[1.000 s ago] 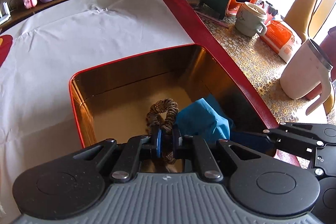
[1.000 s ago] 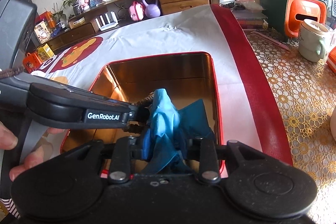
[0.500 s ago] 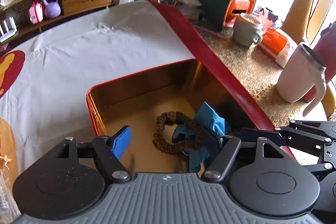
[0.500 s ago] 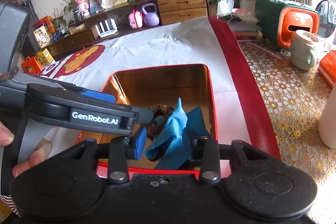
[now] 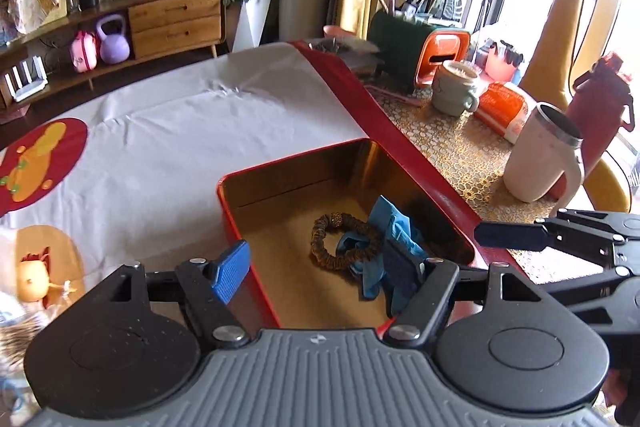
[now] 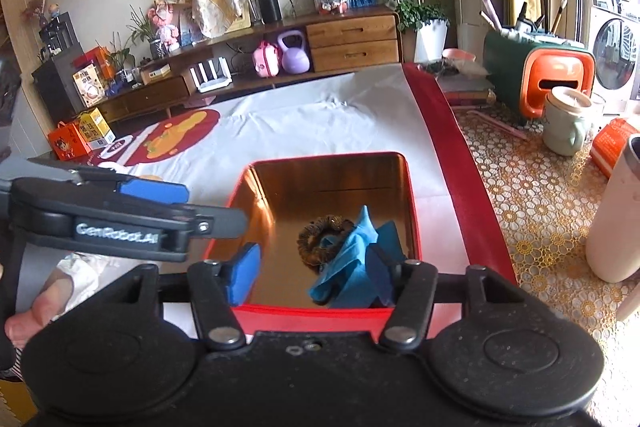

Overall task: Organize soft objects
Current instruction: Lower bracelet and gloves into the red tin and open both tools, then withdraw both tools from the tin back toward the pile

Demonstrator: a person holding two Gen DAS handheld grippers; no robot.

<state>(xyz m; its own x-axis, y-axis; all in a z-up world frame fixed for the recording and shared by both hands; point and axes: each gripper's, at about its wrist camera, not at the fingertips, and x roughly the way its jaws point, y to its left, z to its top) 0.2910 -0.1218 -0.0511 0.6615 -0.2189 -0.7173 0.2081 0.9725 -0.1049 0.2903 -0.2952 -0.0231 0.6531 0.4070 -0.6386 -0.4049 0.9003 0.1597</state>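
Note:
A red tin box (image 5: 234, 211) with a gold inside stands on the white cloth; it also shows in the right wrist view (image 6: 414, 195). Inside lie a brown scrunchie (image 5: 322, 255) and a crumpled blue cloth (image 5: 390, 223), touching each other; the right wrist view shows the scrunchie (image 6: 310, 231) and cloth (image 6: 352, 255) too. My left gripper (image 5: 316, 269) is open and empty above the box's near edge. My right gripper (image 6: 312, 269) is open and empty above the box, beside the left one.
A white tumbler (image 5: 540, 155), a green mug (image 5: 454, 91), an orange packet (image 5: 506, 107) and a green-and-orange holder (image 5: 416, 47) stand on the gold-patterned table at the right. A person's hand (image 6: 24, 311) holds the left gripper. Soft items lie at the left edge (image 5: 32, 275).
My left gripper opened and let go of the scrunchie; my right gripper opened and let go of the blue cloth. Both now lie in the box, and both grippers have pulled back and up.

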